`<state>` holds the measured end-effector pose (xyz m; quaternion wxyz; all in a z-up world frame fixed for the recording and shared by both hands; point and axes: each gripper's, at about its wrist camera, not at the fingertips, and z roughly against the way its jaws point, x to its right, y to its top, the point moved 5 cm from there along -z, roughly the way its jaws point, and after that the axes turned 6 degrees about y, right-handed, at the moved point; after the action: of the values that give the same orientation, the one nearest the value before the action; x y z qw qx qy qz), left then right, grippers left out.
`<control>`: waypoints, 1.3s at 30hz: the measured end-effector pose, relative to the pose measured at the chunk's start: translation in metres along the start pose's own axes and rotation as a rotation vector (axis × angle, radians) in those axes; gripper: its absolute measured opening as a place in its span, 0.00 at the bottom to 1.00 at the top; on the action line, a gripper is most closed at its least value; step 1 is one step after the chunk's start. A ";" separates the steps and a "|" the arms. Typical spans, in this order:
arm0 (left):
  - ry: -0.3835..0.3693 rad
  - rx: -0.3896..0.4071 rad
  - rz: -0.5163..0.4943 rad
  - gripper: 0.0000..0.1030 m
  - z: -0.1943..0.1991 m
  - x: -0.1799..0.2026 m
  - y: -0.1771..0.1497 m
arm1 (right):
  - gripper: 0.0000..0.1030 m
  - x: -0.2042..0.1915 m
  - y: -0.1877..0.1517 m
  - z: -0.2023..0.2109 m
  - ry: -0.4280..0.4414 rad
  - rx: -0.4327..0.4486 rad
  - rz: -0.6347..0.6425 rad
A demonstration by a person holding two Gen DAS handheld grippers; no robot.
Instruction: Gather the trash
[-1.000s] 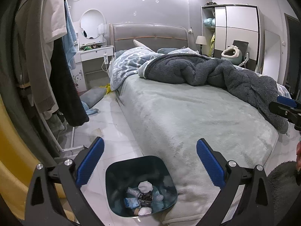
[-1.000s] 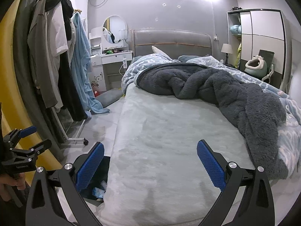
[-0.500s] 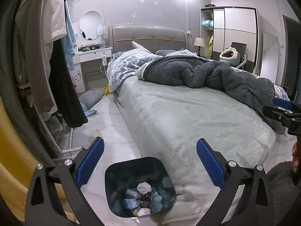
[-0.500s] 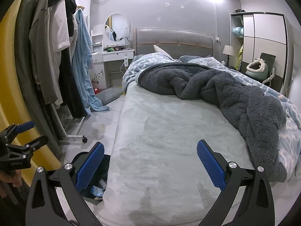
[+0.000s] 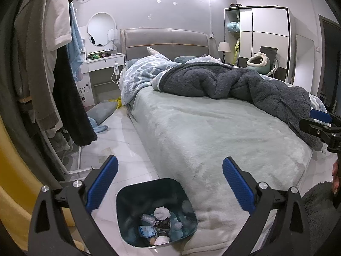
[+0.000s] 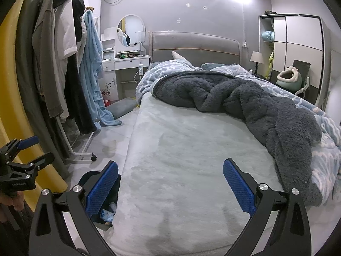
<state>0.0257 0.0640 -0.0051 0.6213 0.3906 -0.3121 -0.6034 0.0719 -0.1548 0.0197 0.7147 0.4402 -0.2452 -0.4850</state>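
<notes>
A dark teal trash bin (image 5: 130, 198) stands on the floor at the bed's near left corner, holding several crumpled tissues and wrappers (image 5: 158, 227). My left gripper (image 5: 169, 183) is open and empty, hovering above the bin. My right gripper (image 6: 170, 186) is open and empty over the foot of the bed; the bin (image 6: 106, 209) shows partly behind its left finger. Each gripper also appears at the edge of the other's view: the right (image 5: 319, 125), the left (image 6: 23, 160).
A bed with a pale green sheet (image 5: 213, 132) and a dark grey fleece blanket (image 5: 245, 85) fills the middle. A clothes rack with hanging garments (image 5: 49, 74) stands left. A white dresser (image 5: 102, 64), a wardrobe (image 5: 266, 38) and a floor cushion (image 5: 100, 111) lie beyond.
Both views have shifted slightly, as the grippers drew back and rose a little. Both grippers stay open and empty.
</notes>
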 end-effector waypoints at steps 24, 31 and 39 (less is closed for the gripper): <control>-0.007 -0.001 -0.003 0.97 -0.001 0.009 0.002 | 0.97 0.004 -0.002 0.005 -0.010 -0.001 -0.004; -0.008 -0.001 -0.003 0.97 0.000 0.010 0.002 | 0.97 0.007 -0.003 0.005 -0.014 -0.005 0.006; -0.008 -0.002 -0.002 0.97 -0.001 0.008 0.002 | 0.97 0.007 -0.004 0.004 -0.014 -0.007 0.011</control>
<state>0.0280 0.0558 -0.0048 0.6196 0.3879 -0.3136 -0.6060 0.0698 -0.1638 0.0179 0.7174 0.4329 -0.2507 -0.4849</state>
